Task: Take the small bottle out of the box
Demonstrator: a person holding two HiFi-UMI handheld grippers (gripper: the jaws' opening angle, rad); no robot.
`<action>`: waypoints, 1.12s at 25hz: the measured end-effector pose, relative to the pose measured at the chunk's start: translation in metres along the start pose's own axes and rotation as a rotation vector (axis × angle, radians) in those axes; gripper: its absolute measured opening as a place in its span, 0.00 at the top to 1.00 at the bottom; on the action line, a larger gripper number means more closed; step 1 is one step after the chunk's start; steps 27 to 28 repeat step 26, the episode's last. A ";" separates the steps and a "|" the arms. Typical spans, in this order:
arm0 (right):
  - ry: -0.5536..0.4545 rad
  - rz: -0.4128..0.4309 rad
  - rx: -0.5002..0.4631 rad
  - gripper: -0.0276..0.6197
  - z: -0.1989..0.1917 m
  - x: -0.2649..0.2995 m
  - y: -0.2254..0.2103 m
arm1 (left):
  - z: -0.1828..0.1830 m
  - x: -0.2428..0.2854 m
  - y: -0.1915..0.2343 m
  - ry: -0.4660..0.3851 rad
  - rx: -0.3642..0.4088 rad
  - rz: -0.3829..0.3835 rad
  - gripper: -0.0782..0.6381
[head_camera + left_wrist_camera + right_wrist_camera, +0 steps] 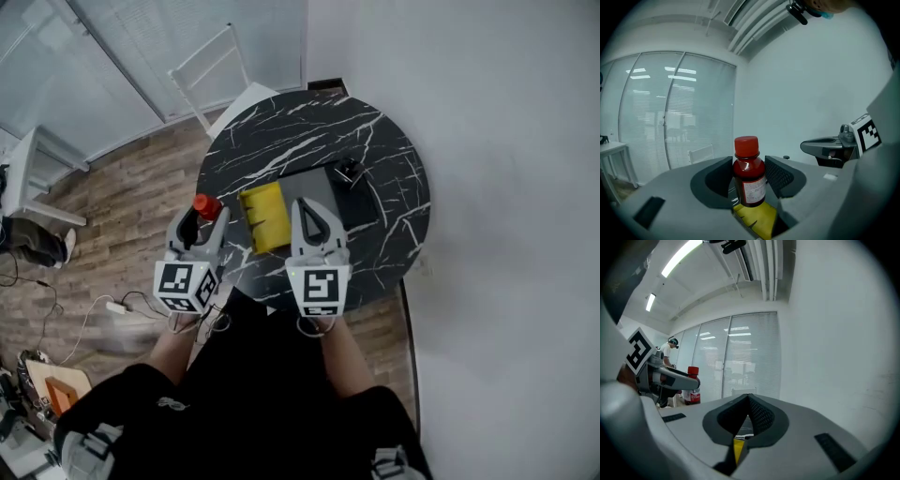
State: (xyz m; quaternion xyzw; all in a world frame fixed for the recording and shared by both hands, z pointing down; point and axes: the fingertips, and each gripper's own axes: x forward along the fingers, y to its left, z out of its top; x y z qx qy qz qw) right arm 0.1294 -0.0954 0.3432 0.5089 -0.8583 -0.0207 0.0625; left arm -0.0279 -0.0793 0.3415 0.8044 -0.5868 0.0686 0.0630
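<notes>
Holding the small red-capped bottle upright, the left gripper hangs at the near left edge of the round black marble worktop.

Its jaws stand wide and grip the dark red glass body on both sides, the label facing the camera and the red cap rising above them. The bottle's base hangs free, with the yellow box showing just below it in the left gripper view. From the head view, the bottle sits just left of the box. The right gripper has its jaws clenched together with nothing between them, over the grey panel that adjoins the yellow box. A small black object lies beyond the box, and a white chair stands at the worktop's far side.
</notes>
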 end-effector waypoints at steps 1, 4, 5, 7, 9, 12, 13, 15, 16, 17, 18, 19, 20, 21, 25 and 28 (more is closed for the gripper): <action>-0.003 -0.001 0.000 0.96 0.004 -0.001 -0.001 | 0.003 0.000 -0.002 -0.002 0.011 -0.004 0.60; -0.013 -0.005 0.000 0.96 0.011 -0.003 -0.004 | 0.008 0.000 -0.005 -0.003 0.028 -0.016 0.60; -0.017 -0.009 0.000 0.96 0.013 -0.004 -0.005 | 0.009 0.000 -0.006 -0.002 0.030 -0.015 0.60; -0.020 -0.019 0.003 0.96 0.014 -0.007 -0.008 | 0.010 -0.001 -0.007 0.000 0.042 -0.012 0.60; -0.022 -0.025 0.008 0.96 0.014 -0.008 -0.009 | 0.011 0.001 -0.008 0.002 0.055 -0.016 0.60; -0.025 -0.026 0.002 0.96 0.013 -0.009 -0.010 | 0.010 0.002 -0.009 0.005 0.061 -0.024 0.60; -0.025 -0.025 0.001 0.96 0.013 -0.009 -0.010 | 0.009 0.001 -0.010 0.008 0.063 -0.025 0.60; -0.027 -0.022 0.000 0.96 0.015 -0.009 -0.009 | 0.007 0.000 -0.010 0.011 0.066 -0.026 0.60; -0.030 -0.020 -0.003 0.96 0.016 -0.009 -0.009 | 0.007 0.000 -0.011 0.014 0.065 -0.029 0.60; -0.033 -0.018 -0.008 0.96 0.017 -0.009 -0.009 | 0.005 0.001 -0.013 0.016 0.063 -0.033 0.60; -0.036 -0.016 -0.013 0.96 0.018 -0.009 -0.009 | 0.005 0.002 -0.014 0.019 0.061 -0.038 0.60; -0.037 -0.014 -0.019 0.96 0.019 -0.009 -0.009 | 0.004 0.002 -0.015 0.022 0.059 -0.042 0.60; -0.037 -0.014 -0.022 0.96 0.019 -0.008 -0.009 | 0.004 0.003 -0.016 0.023 0.058 -0.046 0.60; -0.036 -0.016 -0.023 0.96 0.018 -0.007 -0.011 | 0.004 0.004 -0.017 0.024 0.059 -0.049 0.60; -0.041 -0.017 -0.024 0.96 0.018 0.001 -0.017 | 0.006 0.011 -0.019 0.021 0.065 -0.054 0.60; -0.040 -0.014 -0.026 0.96 0.018 0.003 -0.018 | 0.006 0.012 -0.019 0.020 0.065 -0.053 0.60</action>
